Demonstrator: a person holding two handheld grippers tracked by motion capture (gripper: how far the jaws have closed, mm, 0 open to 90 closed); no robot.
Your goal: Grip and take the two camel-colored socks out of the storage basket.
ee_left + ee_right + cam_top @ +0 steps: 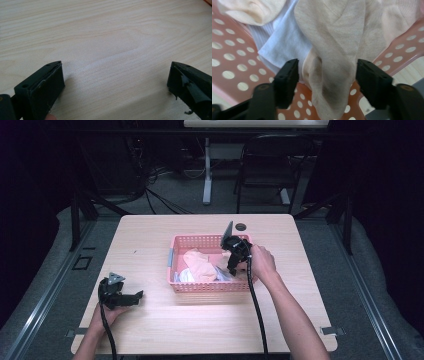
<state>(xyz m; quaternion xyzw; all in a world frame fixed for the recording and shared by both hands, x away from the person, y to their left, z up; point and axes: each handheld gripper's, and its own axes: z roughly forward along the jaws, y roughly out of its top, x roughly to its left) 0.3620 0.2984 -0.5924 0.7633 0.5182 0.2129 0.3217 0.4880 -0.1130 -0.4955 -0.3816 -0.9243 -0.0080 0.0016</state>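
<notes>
A pink perforated basket (200, 238) stands in the middle of the wooden table (150, 235) and holds crumpled clothes (200, 265). My right gripper (232, 269) points down into the basket's right side. In the right gripper view its jaws (327, 62) straddle a hanging fold of beige knit cloth (337, 50), with small gaps at the pads. A pale blue-white cloth (284, 45) lies beside the fold on the basket floor (229, 62). My left gripper (136, 298) rests on the table at the front left, its jaws (116, 63) wide apart over bare wood.
Another peach-coloured garment (249, 8) lies at the far end of the basket. A round cable hole (241, 226) sits in the table behind the basket. Beyond the table stand a black chair (270, 165) and a white desk leg (207, 170).
</notes>
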